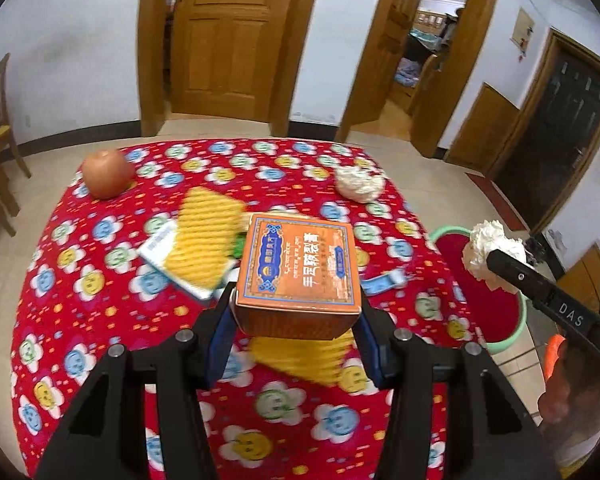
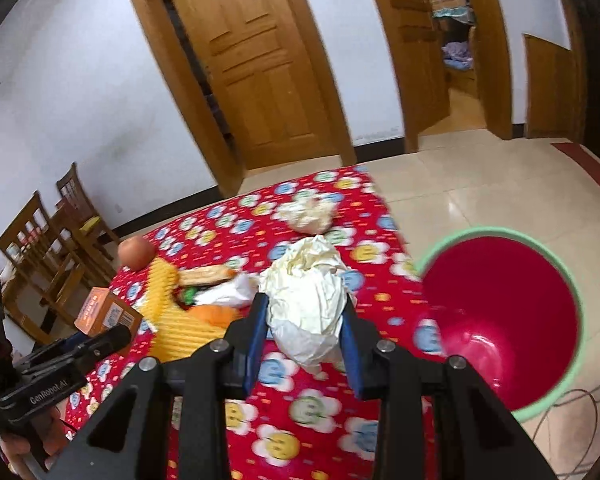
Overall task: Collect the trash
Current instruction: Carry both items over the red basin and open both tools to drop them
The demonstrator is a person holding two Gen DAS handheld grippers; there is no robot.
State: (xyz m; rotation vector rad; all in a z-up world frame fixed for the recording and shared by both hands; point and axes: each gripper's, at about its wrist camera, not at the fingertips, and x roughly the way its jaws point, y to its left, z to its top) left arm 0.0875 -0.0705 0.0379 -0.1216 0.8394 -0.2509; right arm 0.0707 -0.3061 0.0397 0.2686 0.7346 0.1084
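Note:
My left gripper (image 1: 296,312) is shut on an orange box (image 1: 300,268) and holds it above the red flowered table; the box also shows in the right wrist view (image 2: 106,314). My right gripper (image 2: 306,328) is shut on a crumpled white paper ball (image 2: 312,304), which also shows in the left wrist view (image 1: 490,252) near the bin. The red bin with a green rim (image 2: 500,316) stands on the floor right of the table, and shows in the left wrist view (image 1: 496,312). A second paper wad (image 1: 358,182) lies at the table's far right.
An apple (image 1: 106,178) sits at the table's far left. Yellow ribbed wrappers (image 1: 208,236), a white booklet (image 1: 160,246) and other scraps (image 2: 212,284) lie mid-table. Wooden chairs (image 2: 48,240) stand at the left, doors behind, cables (image 2: 580,420) on the floor by the bin.

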